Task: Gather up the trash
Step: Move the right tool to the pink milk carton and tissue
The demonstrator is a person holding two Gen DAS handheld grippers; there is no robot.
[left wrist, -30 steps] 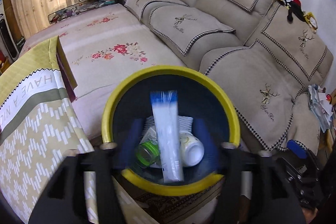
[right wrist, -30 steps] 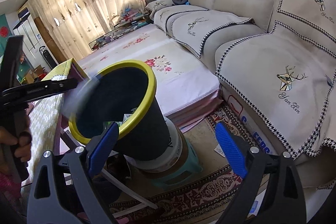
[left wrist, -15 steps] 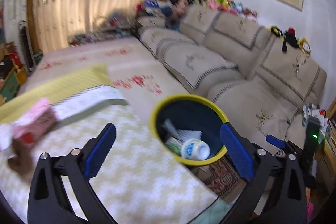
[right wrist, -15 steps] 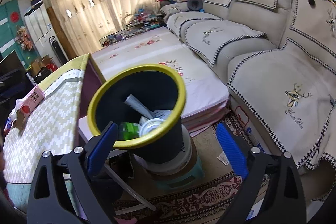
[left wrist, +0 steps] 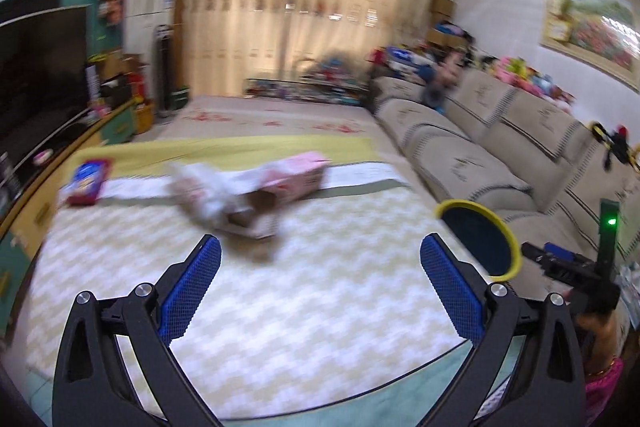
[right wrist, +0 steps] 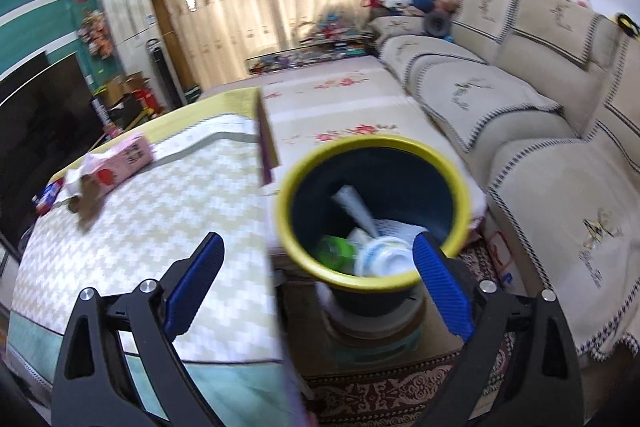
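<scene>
The left tool (left wrist: 320, 275), released and empty, has swung from the yellow-rimmed dark bin (right wrist: 372, 211) toward the pink carton (left wrist: 292, 175) on the surface; right tool (right wrist: 316, 275) also released. Next pickup begins.

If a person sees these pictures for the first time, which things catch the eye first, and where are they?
First, the yellow-rimmed bin beside the table, on its right, with a white bottle and a green cup inside. Next, the pink carton with crumpled wrappers at the table's far side, ahead of the open left gripper. The right gripper is open too.
</scene>
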